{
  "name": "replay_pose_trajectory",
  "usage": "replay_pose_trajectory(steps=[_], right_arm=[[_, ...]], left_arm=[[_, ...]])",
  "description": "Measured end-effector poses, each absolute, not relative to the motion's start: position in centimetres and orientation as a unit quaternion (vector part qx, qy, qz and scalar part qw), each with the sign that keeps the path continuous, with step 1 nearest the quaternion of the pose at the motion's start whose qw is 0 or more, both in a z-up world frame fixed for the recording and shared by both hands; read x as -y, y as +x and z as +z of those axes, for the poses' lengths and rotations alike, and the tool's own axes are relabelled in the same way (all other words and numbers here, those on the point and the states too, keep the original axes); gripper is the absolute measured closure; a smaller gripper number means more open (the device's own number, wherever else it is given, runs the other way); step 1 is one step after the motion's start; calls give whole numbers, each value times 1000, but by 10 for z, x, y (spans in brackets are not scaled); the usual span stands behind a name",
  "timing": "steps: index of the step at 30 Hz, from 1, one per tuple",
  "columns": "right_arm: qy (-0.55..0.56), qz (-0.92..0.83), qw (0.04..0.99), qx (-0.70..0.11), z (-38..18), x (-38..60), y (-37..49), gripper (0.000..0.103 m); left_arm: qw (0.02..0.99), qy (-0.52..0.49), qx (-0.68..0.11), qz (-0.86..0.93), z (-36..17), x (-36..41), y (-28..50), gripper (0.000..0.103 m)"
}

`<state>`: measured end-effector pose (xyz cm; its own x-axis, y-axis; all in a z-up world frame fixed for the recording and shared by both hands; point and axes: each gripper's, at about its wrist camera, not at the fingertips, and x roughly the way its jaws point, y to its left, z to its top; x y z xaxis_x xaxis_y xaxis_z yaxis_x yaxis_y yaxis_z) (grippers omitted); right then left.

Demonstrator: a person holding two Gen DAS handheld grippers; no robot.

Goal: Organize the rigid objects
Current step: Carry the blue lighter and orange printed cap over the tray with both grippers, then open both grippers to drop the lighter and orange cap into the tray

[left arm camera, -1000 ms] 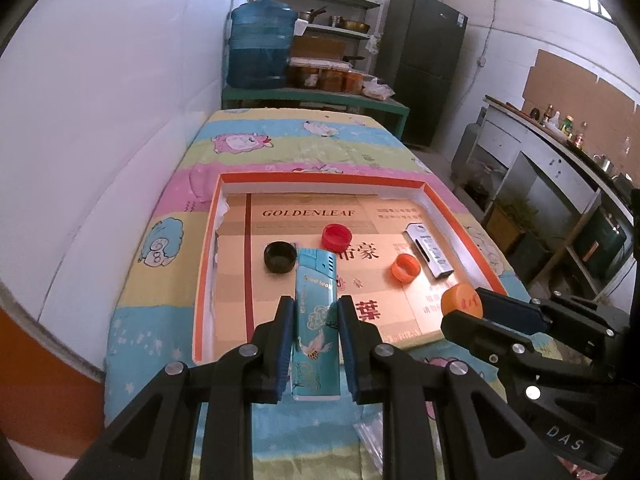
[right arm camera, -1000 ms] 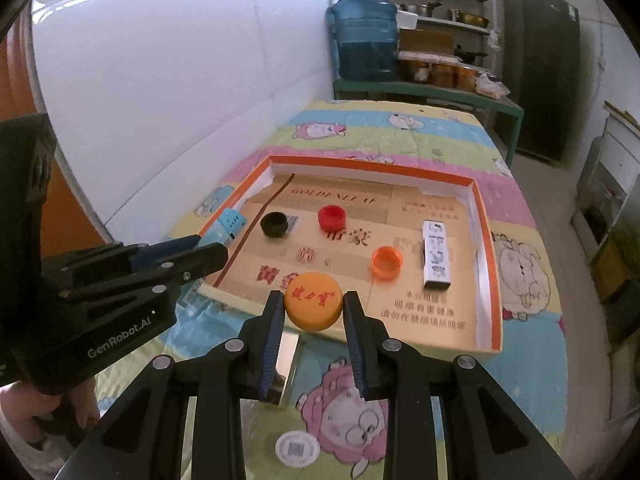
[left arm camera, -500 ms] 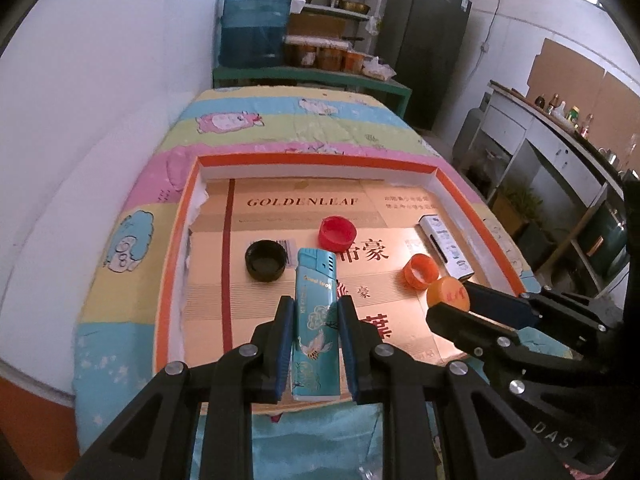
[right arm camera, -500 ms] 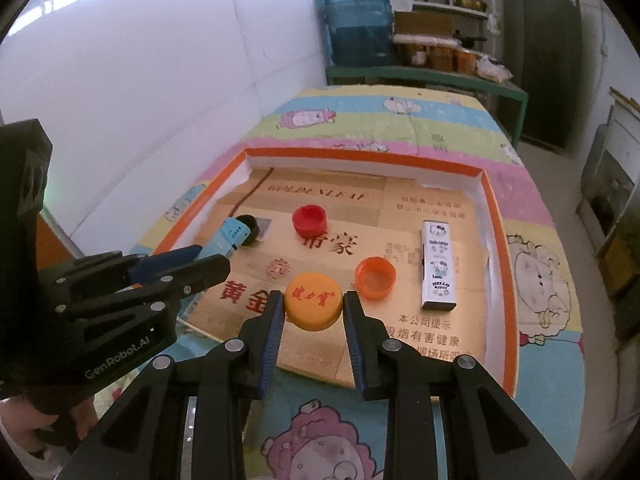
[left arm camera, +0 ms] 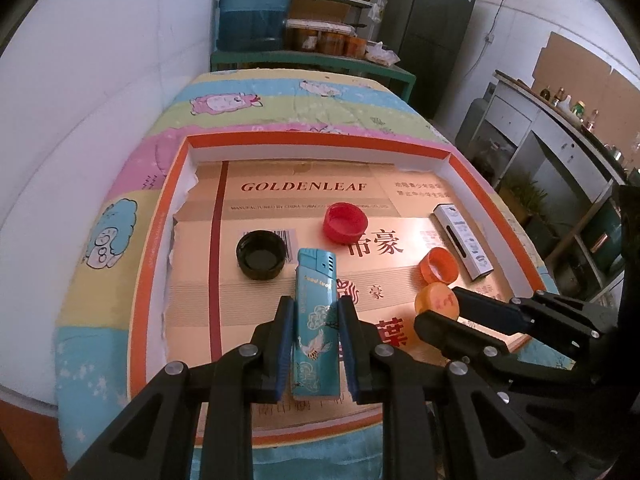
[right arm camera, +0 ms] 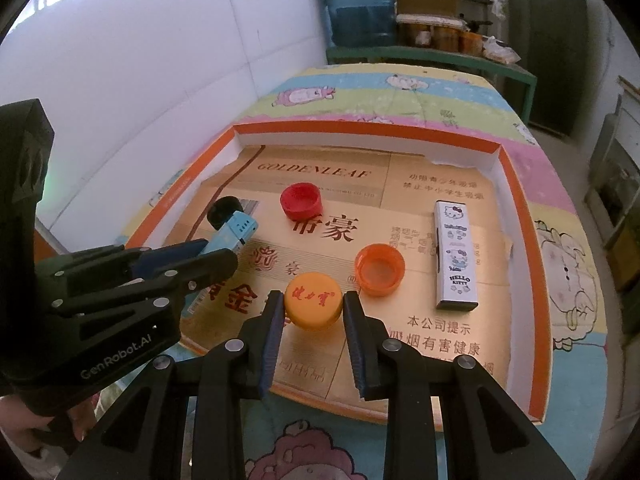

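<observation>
The left gripper (left arm camera: 314, 316), black plastic with ribbed blue pads, is clamped on a slim teal plastic lighter (left arm camera: 314, 312) printed with a white crane and clouds; the lighter stands lengthwise between the fingers, its vented head pointing far, above the near part of a shallow cardboard tray with an orange rim (left arm camera: 154, 240). The right gripper (right arm camera: 313, 312), of the same build, is clamped on a round yellow-orange plastic bottle cap (right arm camera: 313, 300) with red characters on its flat top, held over the tray's near middle. Both grippers tilt steeply down toward the tray, the left one to the left of the right one.

The tray floor is glossy gold cardboard printed "GOLDENLEAF" and with large red characters. On it lie a black ridged cap (left arm camera: 261, 255), open side up, at the left; a red ridged cap (left arm camera: 345, 223) farther in, near the middle; an orange cap (right arm camera: 380, 269), open side up, just right of the held cap; and a white rectangular box with cartoon-cat print (right arm camera: 456, 254) at the right, lying flat.

The tray sits on a soft pastel striped cartoon bedsheet (left arm camera: 248, 100). In the right wrist view the black cap is mostly hidden behind the lighter's head, and a hand (right arm camera: 36, 436) under the left gripper is cut off at the frame edge. The lighter's base is hidden between the pads.
</observation>
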<state>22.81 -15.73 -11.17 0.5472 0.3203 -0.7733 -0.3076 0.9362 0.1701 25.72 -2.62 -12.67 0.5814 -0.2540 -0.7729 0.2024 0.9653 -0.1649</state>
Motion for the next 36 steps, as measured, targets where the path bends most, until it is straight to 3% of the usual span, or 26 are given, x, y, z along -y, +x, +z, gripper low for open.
replay_pose_trajectory(steps=[17, 31, 36], right_arm=[[1, 181, 875, -449, -121, 155, 231, 72], [7, 182, 874, -451, -118, 156, 231, 72], [9, 182, 873, -452, -117, 157, 230, 68]], left_arm=[[884, -40, -445, -138, -136, 24, 263, 80], [889, -39, -437, -133, -129, 21, 259, 74], [892, -37, -431, -133, -125, 22, 256, 74]])
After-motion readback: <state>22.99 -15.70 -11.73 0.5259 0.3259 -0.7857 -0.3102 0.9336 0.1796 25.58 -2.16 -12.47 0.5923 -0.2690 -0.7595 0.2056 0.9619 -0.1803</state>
